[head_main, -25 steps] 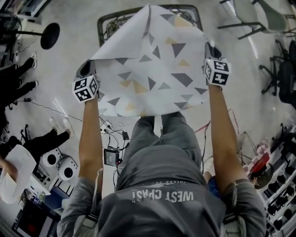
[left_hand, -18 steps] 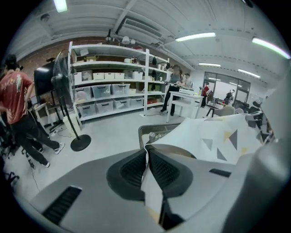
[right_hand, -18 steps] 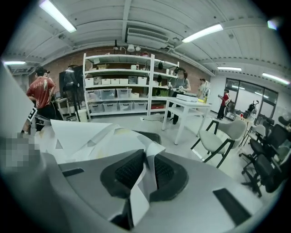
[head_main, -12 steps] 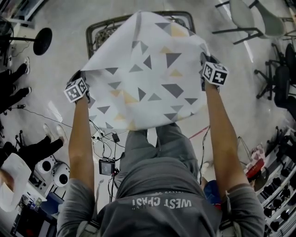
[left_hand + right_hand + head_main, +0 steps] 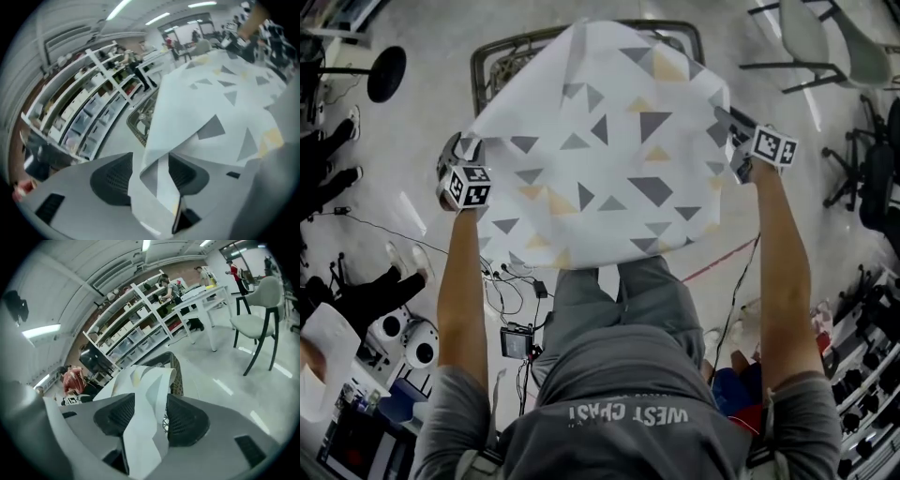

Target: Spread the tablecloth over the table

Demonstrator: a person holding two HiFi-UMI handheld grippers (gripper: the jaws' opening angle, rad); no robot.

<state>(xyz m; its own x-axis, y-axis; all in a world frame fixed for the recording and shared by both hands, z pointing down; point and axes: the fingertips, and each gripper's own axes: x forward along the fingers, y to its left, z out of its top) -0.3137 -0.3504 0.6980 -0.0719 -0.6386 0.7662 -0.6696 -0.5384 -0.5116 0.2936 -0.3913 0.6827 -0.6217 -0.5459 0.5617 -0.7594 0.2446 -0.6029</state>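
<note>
The white tablecloth (image 5: 600, 159) with grey and yellow triangles billows wide. Bunched corners lie, seemingly loose, between the parted, just-opening jaws of the left gripper (image 5: 150, 174) and right gripper (image 5: 149, 416).

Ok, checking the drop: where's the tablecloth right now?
The tablecloth spreads mid-frame in the head view, over the dark-rimmed table, its side corners between the jaws of the left gripper and right gripper, which have just been opening.

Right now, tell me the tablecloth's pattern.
The tablecloth is white with scattered grey and pale yellow triangles, clearest in the head view.
</note>
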